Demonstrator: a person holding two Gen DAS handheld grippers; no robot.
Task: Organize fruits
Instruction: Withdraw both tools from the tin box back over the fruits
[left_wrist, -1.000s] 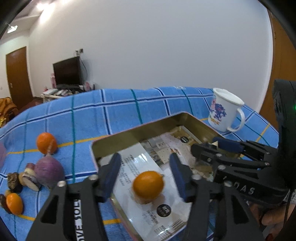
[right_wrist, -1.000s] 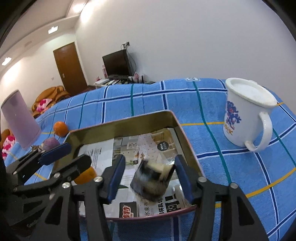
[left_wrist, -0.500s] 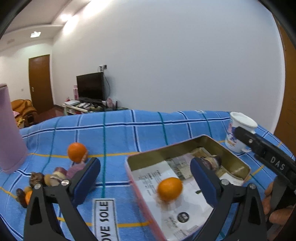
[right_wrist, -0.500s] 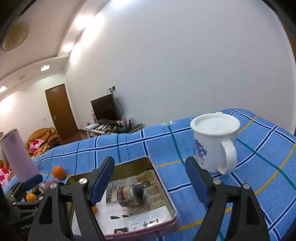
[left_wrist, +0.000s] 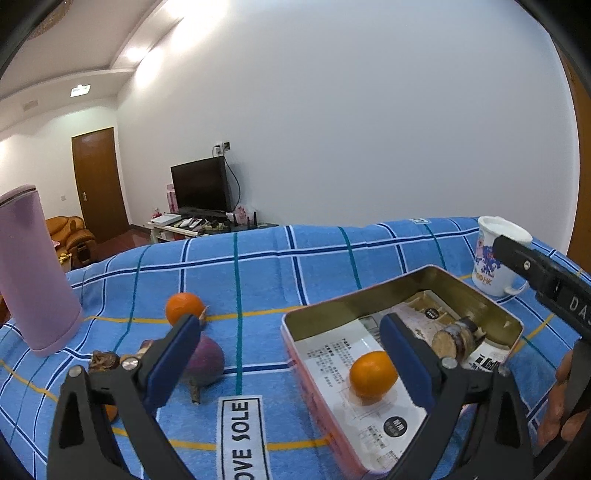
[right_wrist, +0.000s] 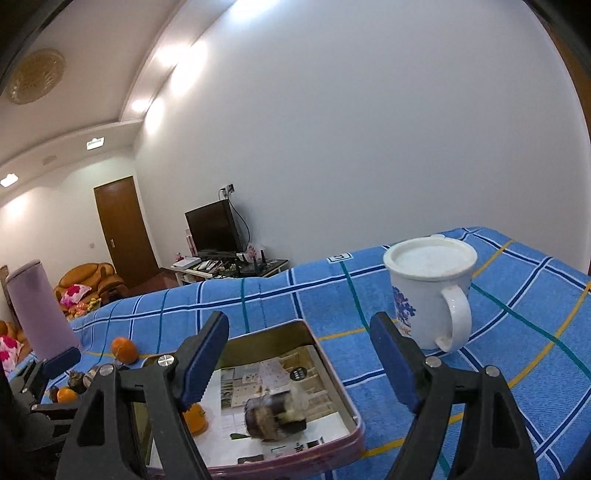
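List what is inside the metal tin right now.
The tin holds an orange and a dark cut fruit piece, lying on printed paper. The paper hides the tin's bottom.

Cloth: we see a blue checked cloth (left_wrist: 258, 266) covering the table.
Mug: a white mug (right_wrist: 430, 291) with a blue print stands on the cloth, handle facing us.
Tumbler: a tall lilac tumbler (left_wrist: 35, 269) stands upright at the far left.
Background: a dark television (left_wrist: 201, 188), a brown door (left_wrist: 99, 184), an orange sofa (right_wrist: 90, 282).

The blue checked cloth (left_wrist: 295, 266) bears a white label (left_wrist: 242, 437) reading "OVE SOLE".
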